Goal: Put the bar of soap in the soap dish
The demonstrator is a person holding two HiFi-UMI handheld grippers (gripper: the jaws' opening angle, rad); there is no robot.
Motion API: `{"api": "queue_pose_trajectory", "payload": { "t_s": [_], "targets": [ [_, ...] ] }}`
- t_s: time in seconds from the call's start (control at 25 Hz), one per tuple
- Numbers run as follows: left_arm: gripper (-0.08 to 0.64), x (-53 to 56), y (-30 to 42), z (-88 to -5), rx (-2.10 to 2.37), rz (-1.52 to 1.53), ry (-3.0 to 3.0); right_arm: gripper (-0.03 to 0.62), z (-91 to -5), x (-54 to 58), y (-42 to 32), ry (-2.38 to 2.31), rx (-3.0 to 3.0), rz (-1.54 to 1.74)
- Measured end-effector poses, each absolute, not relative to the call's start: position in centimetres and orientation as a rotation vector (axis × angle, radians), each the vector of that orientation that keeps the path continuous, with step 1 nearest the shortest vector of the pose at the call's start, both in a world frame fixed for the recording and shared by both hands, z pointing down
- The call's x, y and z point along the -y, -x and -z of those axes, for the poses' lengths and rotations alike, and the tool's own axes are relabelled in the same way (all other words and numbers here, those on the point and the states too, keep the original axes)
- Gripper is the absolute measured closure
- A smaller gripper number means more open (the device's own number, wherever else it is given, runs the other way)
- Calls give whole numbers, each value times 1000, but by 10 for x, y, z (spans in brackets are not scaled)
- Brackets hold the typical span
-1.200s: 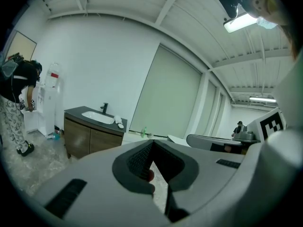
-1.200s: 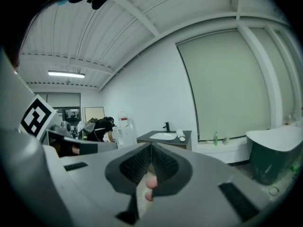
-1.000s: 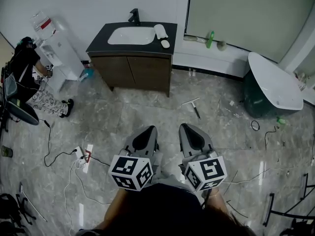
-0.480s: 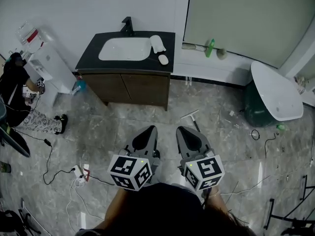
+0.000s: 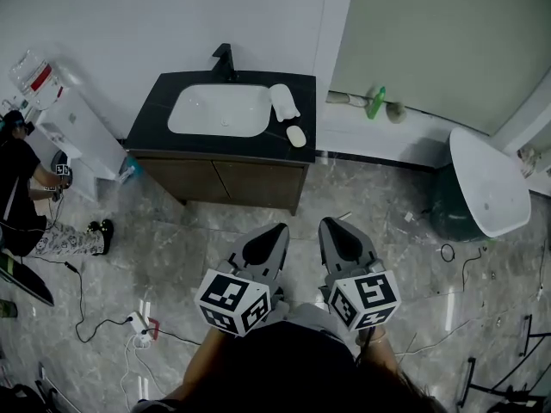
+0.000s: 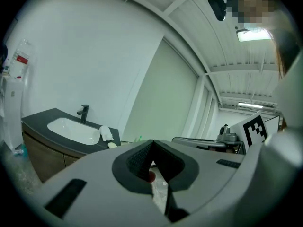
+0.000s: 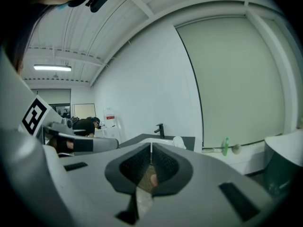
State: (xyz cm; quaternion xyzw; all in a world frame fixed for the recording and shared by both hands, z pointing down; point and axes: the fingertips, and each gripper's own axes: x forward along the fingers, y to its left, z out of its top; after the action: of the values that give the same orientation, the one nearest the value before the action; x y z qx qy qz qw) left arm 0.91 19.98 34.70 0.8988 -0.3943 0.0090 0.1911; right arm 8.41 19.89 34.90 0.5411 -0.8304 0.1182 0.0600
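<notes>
A cream oval bar of soap [image 5: 296, 136] lies on the dark vanity top [image 5: 155, 123], right of the white sink basin [image 5: 220, 110]. Just behind the soap sits a white soap dish [image 5: 282, 101]. In the left gripper view the soap [image 6: 112, 145] and the dish [image 6: 104, 134] show small and far off. My left gripper [image 5: 277, 229] and right gripper [image 5: 330, 224] are held side by side over the floor, well short of the vanity. Both point toward it. Both are shut with nothing between the jaws, as the left gripper [image 6: 152, 142] and right gripper [image 7: 151, 145] show in their own views.
A black faucet [image 5: 224, 58] stands behind the basin. A water dispenser [image 5: 65, 114] and a crouching person [image 5: 21, 196] are at the left. A power strip with cables [image 5: 142, 323] lies on the floor. At the right are a green bottle [image 5: 376, 101] and a white tub [image 5: 489, 183].
The vanity has drawn nearer and lower in the head view as I walk toward it. Both grippers have travelled forward with me, still shut and side by side.
</notes>
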Motion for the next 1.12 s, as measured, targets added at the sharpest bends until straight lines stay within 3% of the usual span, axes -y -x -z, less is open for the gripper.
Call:
{"api": "queue_pose_trajectory", "payload": {
  "t_s": [0.48,1.12],
  "targets": [
    [560,-103,5,-370,1176,-17,-2465,574,-362,-95,-96,-1695,2520,-402],
    [560,130,8,-362,1343,29,-2369,574,-385,135,-112,-1553,2472,-468]
  ]
}}
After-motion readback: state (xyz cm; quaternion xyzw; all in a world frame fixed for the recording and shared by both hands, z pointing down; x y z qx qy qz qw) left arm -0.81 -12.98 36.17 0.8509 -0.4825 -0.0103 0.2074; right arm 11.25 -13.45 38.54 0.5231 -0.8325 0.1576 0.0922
